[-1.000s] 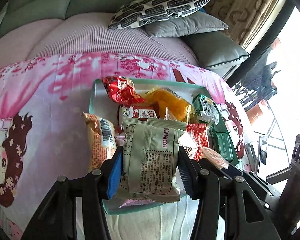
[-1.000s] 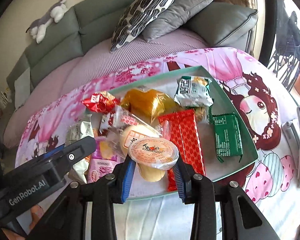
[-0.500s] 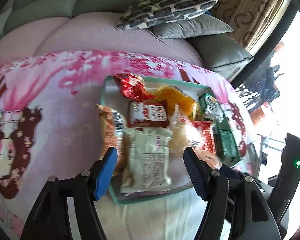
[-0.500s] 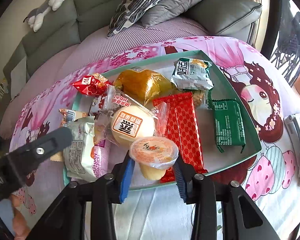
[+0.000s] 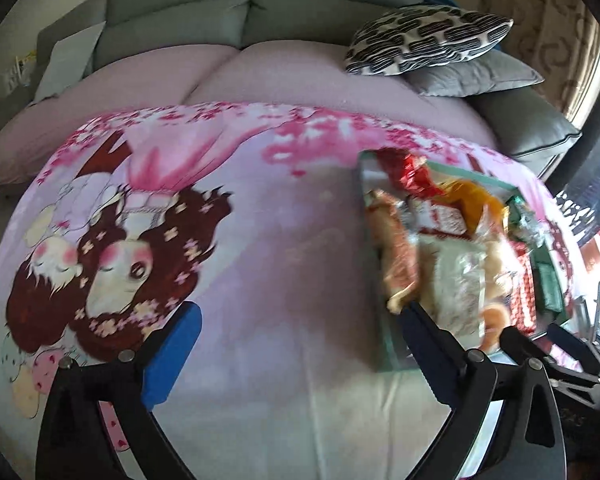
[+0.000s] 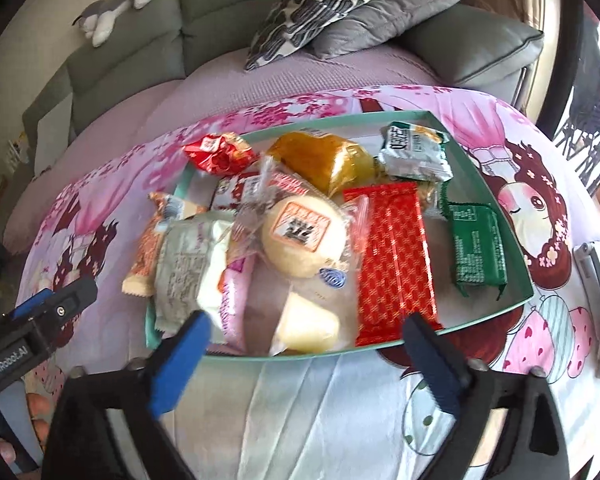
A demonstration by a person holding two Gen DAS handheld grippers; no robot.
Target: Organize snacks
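- Left wrist view: the left gripper (image 5: 296,334) has its blue-padded jaws spreading wide, with only the pink cartoon-print cloth (image 5: 260,240) showing between them. The teal tray (image 5: 388,356) of snacks sits off to the right, its near corner just behind the right-hand finger. The picture is smeared there, but a pale grey-green packet (image 5: 458,284) and an orange-and-white wrapper (image 5: 398,260) lie along the tray's left side, with a red wrapper (image 5: 414,170) and an amber bag (image 5: 474,198) farther back. A patterned pillow (image 5: 428,38) rests on a grey cushion (image 5: 476,78) on the sofa behind.

- Right wrist view: the right gripper (image 6: 304,338) is also opening, jaws far apart and gripping nothing. A cream jelly cup (image 6: 306,326) lies on its side in the tray (image 6: 512,236), loose between the fingertips. Just behind it is a round bun in clear wrap (image 6: 304,232); a long red packet (image 6: 396,260) lies to its right, then a dark green packet (image 6: 478,250). The grey-green packet (image 6: 190,264) overhangs the tray's left edge. The left gripper (image 6: 40,316) shows at the lower left. A plush toy (image 6: 120,2) lies on the sofa back.
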